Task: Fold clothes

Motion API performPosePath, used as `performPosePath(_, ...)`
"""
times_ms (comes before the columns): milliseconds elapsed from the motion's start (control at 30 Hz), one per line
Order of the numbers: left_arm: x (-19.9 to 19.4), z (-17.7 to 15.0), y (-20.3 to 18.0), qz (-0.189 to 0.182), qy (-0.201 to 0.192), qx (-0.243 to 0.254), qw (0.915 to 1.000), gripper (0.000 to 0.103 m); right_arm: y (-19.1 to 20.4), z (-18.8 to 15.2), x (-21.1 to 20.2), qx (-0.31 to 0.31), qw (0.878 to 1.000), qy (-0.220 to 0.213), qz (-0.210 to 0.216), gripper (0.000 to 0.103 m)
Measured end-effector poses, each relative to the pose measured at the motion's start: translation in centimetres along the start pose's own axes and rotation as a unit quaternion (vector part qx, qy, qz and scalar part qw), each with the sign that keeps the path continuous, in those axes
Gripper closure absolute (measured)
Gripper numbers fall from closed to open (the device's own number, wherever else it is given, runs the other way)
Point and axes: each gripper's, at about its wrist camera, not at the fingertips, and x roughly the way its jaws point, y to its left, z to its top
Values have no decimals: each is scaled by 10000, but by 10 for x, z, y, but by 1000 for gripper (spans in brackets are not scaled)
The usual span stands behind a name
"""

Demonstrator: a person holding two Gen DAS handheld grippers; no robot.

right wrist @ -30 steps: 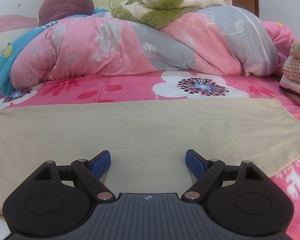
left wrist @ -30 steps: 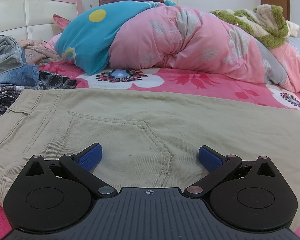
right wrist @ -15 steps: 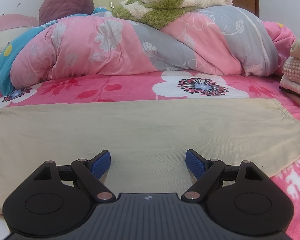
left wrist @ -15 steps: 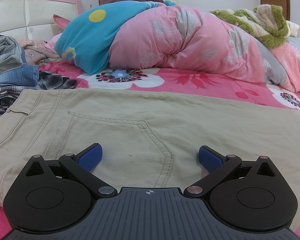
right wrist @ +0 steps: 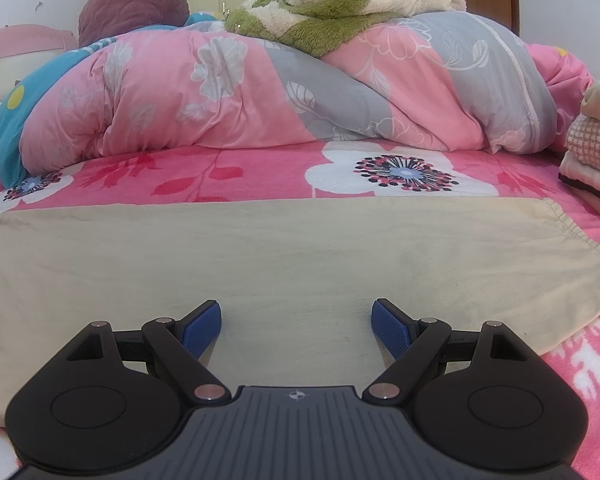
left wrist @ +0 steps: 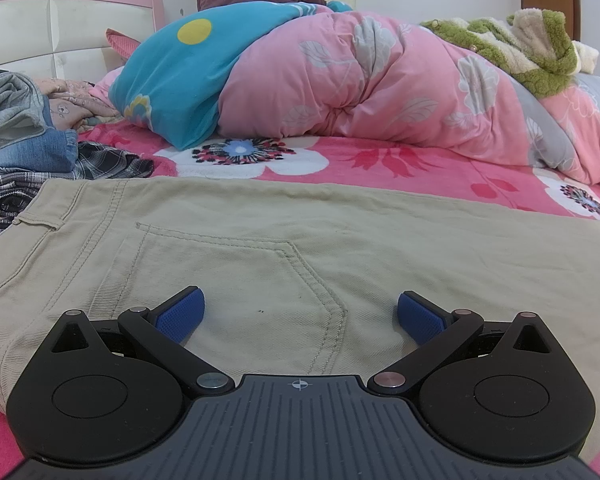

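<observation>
Nearest, the left gripper [left wrist: 300, 312] and right gripper [right wrist: 296, 322] hover with jaws spread wide and nothing between them, low over the khaki trousers [left wrist: 260, 248]. The trousers lie flat across the pink floral sheet [right wrist: 260, 172], waist left, hem right, apparently smoothed for folding. Farther back, a quilt [right wrist: 240, 92] is heaped clear of the work.

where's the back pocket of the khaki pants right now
In the left wrist view, the back pocket sits just ahead of the open left gripper, on the khaki pants spread flat over the pink floral bedsheet.
</observation>
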Motion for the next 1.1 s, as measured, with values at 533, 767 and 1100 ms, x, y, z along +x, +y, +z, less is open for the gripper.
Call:
performPosePath(533, -17, 1, 1, -128, -506, -94, 9986, 0, -1, -1, 1, 1, 10000, -7, 10, 17)
performPosePath(767, -28, 14, -17, -503, -728, 11, 9961, 0, 0, -1, 1, 7, 10000, -9, 17, 17)
performPosePath(1100, -8, 16, -48, -587, -343, 201, 9975, 0, 0, -2, 1, 7, 10000, -12, 20, 17)
